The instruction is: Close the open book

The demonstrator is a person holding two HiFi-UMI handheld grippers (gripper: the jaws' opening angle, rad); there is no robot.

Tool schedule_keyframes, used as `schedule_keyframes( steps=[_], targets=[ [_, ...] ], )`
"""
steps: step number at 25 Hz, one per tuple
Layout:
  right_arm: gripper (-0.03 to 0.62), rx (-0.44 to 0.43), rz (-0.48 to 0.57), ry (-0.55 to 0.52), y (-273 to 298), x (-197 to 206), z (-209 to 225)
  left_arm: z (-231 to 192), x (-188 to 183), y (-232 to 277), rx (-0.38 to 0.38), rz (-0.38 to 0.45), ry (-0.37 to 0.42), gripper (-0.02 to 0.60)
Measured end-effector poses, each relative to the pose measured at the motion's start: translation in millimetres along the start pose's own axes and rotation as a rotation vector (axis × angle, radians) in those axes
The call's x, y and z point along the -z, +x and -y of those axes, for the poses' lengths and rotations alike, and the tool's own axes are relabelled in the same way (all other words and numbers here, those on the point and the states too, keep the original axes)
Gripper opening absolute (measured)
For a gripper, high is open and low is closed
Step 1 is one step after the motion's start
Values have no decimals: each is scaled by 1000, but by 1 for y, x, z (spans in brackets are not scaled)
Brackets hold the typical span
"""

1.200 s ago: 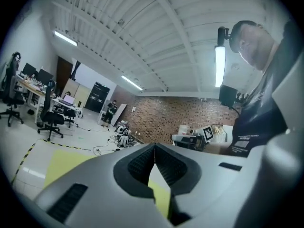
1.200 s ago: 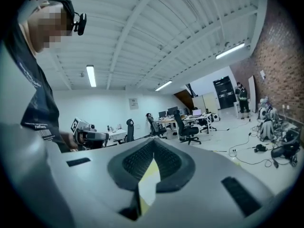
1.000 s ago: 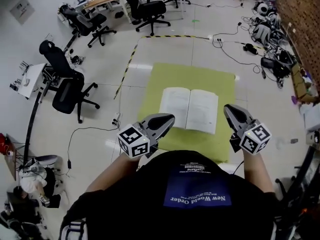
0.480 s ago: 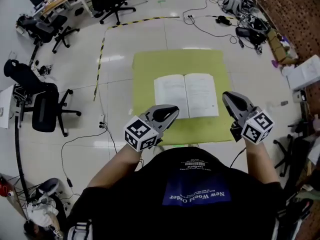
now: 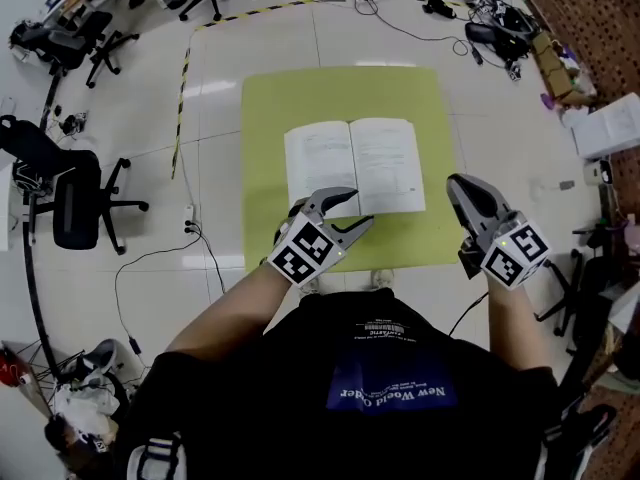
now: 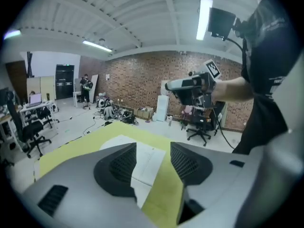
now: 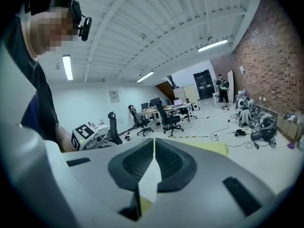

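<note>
The left gripper (image 5: 357,208) is held tilted down over the near left corner of the open white paper book (image 5: 352,166). Its jaws are opening, with nothing clamped between them. The right gripper (image 5: 457,186) is held near the book's right edge, jaws pressed together and empty. The book is laid flat on a yellow-green square mat (image 5: 340,98), with bare margins seen all round. A black office chair (image 5: 70,193) is seen well apart at the left.

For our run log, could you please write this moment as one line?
book: open, flat | left gripper: jaws opening, empty | right gripper: shut, empty
</note>
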State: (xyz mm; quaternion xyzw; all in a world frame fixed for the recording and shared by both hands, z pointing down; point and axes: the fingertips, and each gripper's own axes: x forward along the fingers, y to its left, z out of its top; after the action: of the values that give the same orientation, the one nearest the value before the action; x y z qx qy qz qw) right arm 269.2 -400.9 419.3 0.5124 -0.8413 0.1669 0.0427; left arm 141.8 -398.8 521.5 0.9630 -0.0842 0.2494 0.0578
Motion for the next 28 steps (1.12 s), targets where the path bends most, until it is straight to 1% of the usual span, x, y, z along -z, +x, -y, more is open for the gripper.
schedule_keyframes(
  steps=[2, 4, 6, 9, 13, 16, 18, 20, 24, 28],
  targets=[
    [-15, -4, 13, 5, -5, 5, 19, 9, 6, 27, -26, -76, 72, 243],
    [-15, -13, 29, 21, -9, 10, 36, 18, 19, 56, -49, -177, 171, 284],
    [-15, -23, 45, 37, -12, 18, 51, 25, 38, 84, -74, -287, 278, 307],
    [-15, -29, 72, 73, -19, 34, 74, 25, 68, 122, -143, -423, 428, 314],
    [-15, -28, 103, 120, -27, 55, 91, 10, 92, 151, -264, -538, 607, 314],
    [-14, -32, 107, 148, -31, 71, 94, 4, 104, 163, -313, -592, 699, 314],
    [-15, -38, 103, 156, -33, 80, 95, -1, 105, 169, -344, -606, 735, 316],
    [-15, -41, 105, 162, -35, 85, 97, -5, 102, 175, -364, -608, 752, 316],
    [-15, -35, 103, 178, -39, 94, 102, -2, 101, 181, -369, -606, 788, 314],
    [-15, -28, 100, 191, -39, 98, 104, 4, 102, 183, -345, -601, 807, 313]
  ],
)
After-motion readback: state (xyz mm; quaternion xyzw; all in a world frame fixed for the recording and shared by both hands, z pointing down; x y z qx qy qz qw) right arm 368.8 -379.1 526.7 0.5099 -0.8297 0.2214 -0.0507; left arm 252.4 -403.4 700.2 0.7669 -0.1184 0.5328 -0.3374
